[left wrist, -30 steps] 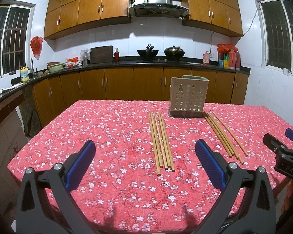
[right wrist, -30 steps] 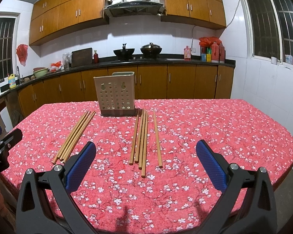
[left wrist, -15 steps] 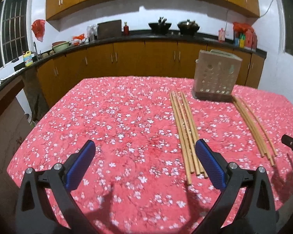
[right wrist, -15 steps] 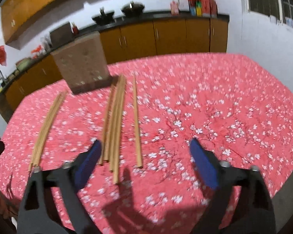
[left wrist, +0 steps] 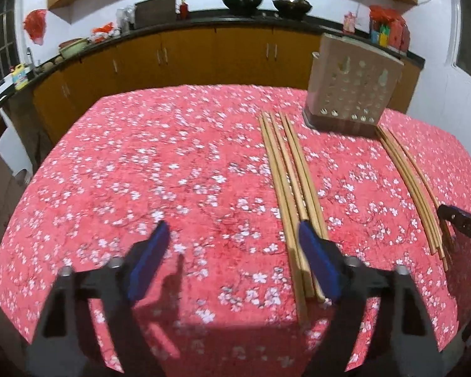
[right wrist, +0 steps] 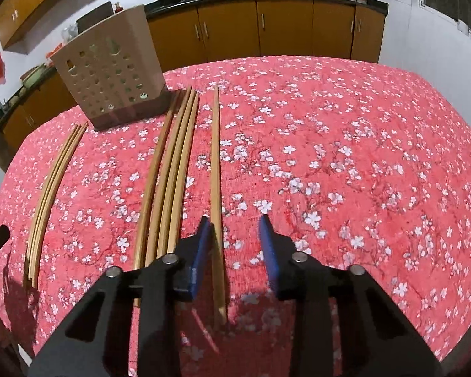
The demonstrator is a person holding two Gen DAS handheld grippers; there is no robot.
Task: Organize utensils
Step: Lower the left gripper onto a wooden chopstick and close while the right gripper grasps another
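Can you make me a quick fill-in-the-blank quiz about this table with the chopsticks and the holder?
1. The chopsticks lie in ____ separate groups beside the perforated holder.
2. The single chopstick passes between the fingers of the ____ gripper.
3. The tablecloth is red with white ____.

Missing words: two; right; flowers

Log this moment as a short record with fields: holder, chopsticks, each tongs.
holder: perforated beige utensil holder upright at the far side of the floral red tablecloth
left group: chopstick bundle lying flat
right group: chopstick bundle plus single chopstick apart beside it
left tongs: closing, nothing between the pads; bundle runs under one pad
right tongs: closing, single chopstick between pads, not yet pinched
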